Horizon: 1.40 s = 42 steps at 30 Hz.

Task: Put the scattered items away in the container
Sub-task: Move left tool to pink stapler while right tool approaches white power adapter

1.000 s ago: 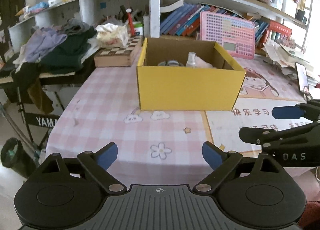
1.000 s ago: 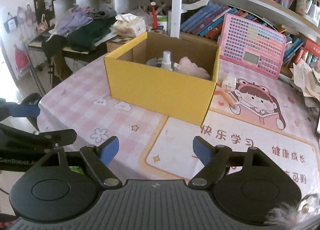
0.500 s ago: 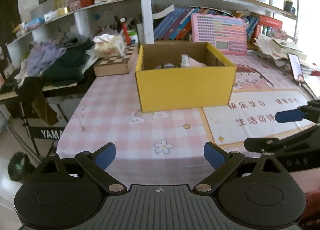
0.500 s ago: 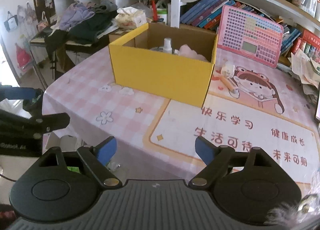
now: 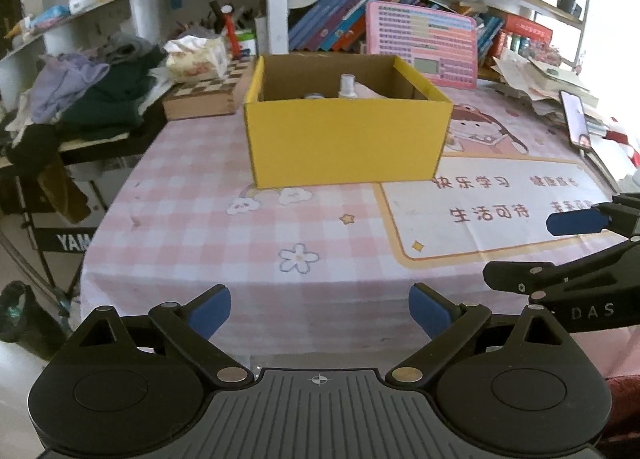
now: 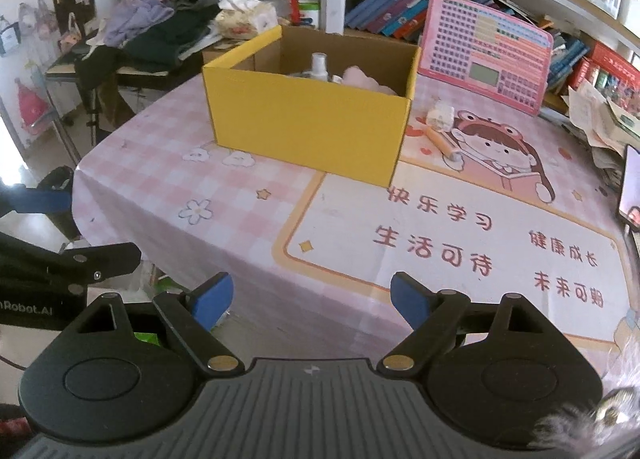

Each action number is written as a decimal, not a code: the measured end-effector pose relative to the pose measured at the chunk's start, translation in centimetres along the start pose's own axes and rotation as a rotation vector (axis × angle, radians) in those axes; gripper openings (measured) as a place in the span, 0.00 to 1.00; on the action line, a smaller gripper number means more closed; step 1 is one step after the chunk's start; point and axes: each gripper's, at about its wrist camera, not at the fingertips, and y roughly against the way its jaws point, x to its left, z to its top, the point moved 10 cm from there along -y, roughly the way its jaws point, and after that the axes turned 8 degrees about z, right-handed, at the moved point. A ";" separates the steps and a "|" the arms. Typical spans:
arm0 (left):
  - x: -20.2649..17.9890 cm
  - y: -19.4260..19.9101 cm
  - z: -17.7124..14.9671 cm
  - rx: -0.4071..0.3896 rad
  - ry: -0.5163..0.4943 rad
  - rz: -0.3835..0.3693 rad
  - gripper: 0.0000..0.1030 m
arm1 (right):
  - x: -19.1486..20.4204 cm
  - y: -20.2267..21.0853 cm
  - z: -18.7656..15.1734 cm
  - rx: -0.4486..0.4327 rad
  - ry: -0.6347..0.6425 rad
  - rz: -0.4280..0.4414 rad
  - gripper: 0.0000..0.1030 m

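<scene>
On the pink checked tablecloth (image 6: 248, 195) the yellow box (image 6: 308, 127) now sits farther from both my grippers than a second ago, my left gripper (image 5: 320, 313) spread empty, my right gripper (image 6: 311, 299) having just been opening with nothing between its jaws.

Right tongs (image 6: 311, 301) just opened wider, empty, farther from yellow box (image 6: 308, 127).

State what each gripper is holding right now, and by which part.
Nothing is held. The left gripper and right gripper are both open and empty, short of the yellow box.
</scene>
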 end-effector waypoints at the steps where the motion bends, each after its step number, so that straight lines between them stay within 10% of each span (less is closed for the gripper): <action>1: -0.3 -0.1 0.0 0.002 -0.003 -0.013 0.95 | -0.2 -0.1 -0.1 0.006 -0.004 -0.004 0.84; 42: -7.3 -2.0 1.3 0.042 -0.141 -0.130 0.95 | -7.0 1.0 -2.3 0.042 -0.168 -0.124 0.90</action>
